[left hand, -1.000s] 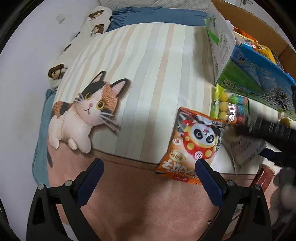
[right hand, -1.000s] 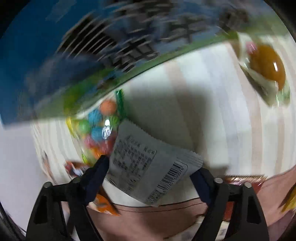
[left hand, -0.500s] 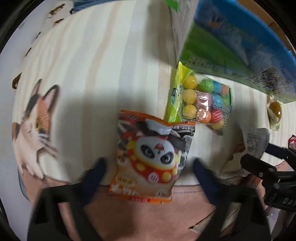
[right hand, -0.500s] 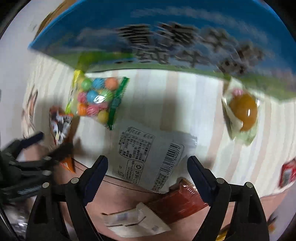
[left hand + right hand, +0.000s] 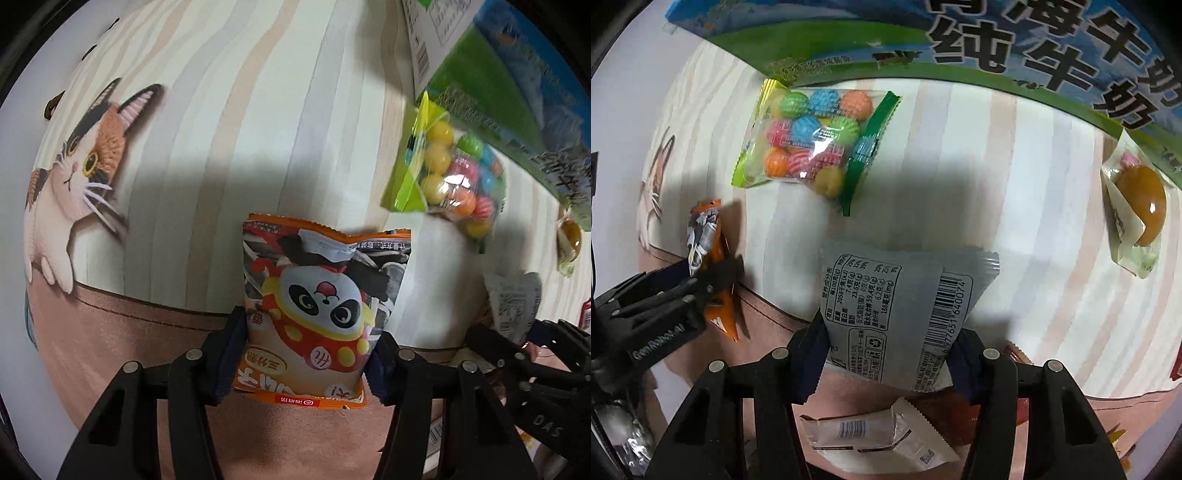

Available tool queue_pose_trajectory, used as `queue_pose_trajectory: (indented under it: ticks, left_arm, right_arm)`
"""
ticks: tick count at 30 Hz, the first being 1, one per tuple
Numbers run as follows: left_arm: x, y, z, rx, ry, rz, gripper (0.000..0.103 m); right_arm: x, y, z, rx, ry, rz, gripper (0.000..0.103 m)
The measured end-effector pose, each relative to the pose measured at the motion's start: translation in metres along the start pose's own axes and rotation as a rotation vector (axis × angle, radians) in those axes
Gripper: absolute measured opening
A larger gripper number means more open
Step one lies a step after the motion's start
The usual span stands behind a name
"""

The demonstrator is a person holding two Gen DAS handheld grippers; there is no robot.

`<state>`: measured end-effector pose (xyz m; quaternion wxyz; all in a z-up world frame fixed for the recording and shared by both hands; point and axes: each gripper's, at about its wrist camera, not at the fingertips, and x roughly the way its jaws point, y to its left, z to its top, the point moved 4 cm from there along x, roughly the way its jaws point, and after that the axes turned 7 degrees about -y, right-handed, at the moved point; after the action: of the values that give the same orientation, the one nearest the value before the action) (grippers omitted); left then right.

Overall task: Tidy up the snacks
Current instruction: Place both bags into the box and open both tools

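On the striped blanket with the cat print (image 5: 85,162), two snack packets are being taken up at once. Left gripper (image 5: 306,354) points down at the orange panda packet (image 5: 317,314), which stands between its blue-padded fingers (image 5: 231,354); the fingers are closing and both pads already press the packet's lower sides. Seen from the right wrist, that same packet (image 5: 709,258) sits edge-on in the left gripper (image 5: 713,280), near the blanket's pink band.

Right gripper (image 5: 886,354) has the grey packet (image 5: 897,306), its barcode and nutrition panel facing up, between its own fingers (image 5: 812,350), which are closing too, with the pads against both edges of the packet. From the left wrist the grey packet (image 5: 513,302) and right gripper (image 5: 517,343) show at the far right.

Just beyond the grey packet lies a clear bag of coloured candy balls (image 5: 816,144), touching the foot of a big blue-and-green milk carton (image 5: 1015,40). A wrapped orange jelly cup (image 5: 1137,206) lies to the right beside the carton. Below the right gripper a white wrapper (image 5: 879,435) lies on the pink band
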<state>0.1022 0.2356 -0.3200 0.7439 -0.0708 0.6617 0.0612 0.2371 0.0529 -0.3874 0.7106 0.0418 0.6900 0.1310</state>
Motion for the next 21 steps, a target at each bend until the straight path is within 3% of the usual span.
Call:
queue_pose_trajectory:
  ticks: [7, 11, 16, 21]
  left_arm:
    - [-0.007, -0.004, 0.001, -0.008, -0.02, 0.008, 0.054]
    - [-0.025, -0.013, -0.001, 0.001, -0.034, 0.005, 0.051]
    - [-0.077, -0.022, -0.006, 0.012, -0.11, -0.021, 0.051]
    - [-0.144, -0.042, 0.005, 0.052, -0.221, -0.083, 0.051]
  right_arm:
    - [0.002, -0.003, 0.003, 0.093, -0.034, 0.013, 0.064]
    - [0.001, -0.002, -0.008, 0.094, -0.08, -0.002, 0.052]
    - [-0.039, -0.022, -0.023, 0.1, -0.136, 0.067, 0.049]
    - [-0.106, -0.033, -0.022, 0.098, -0.24, 0.14, 0.049]
